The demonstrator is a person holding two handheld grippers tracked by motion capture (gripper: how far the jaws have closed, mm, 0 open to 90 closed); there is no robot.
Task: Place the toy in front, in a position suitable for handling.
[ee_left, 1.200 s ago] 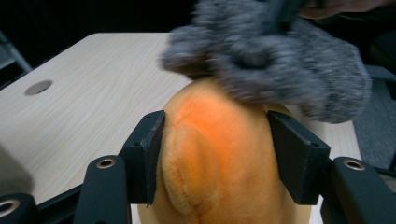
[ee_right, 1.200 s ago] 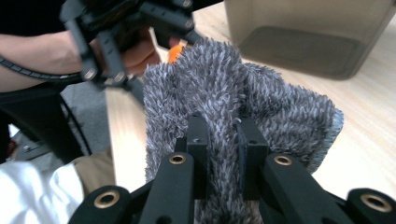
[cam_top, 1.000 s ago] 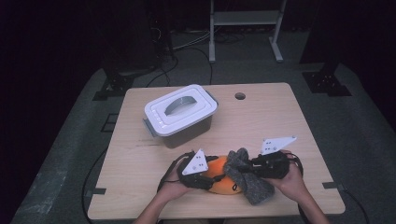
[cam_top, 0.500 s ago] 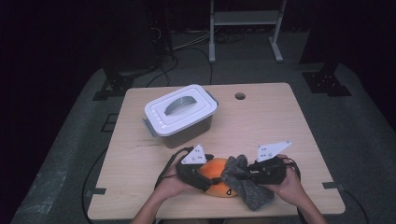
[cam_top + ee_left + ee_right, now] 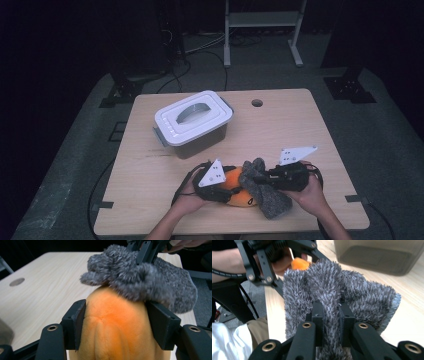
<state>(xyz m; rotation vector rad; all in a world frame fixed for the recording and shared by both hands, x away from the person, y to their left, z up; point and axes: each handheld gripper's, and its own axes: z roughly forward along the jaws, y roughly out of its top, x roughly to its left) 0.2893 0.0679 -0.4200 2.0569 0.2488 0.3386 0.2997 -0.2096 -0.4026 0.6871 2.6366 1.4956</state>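
At the table's six o'clock edge, the left gripper, its jaws having just been closing, clamps a round orange plush toy, while the right gripper pinches a fuzzy grey cloth draped over the toy's three o'clock side.

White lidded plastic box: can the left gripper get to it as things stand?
Probably not yet: the left gripper is clamped on the orange plush toy. The path to the white lidded plastic box looks free.

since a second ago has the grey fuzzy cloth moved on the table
Yes, slightly. The grey fuzzy cloth, pinched by the right gripper, has shifted left over the orange plush, toward the lidded box, which stayed put.
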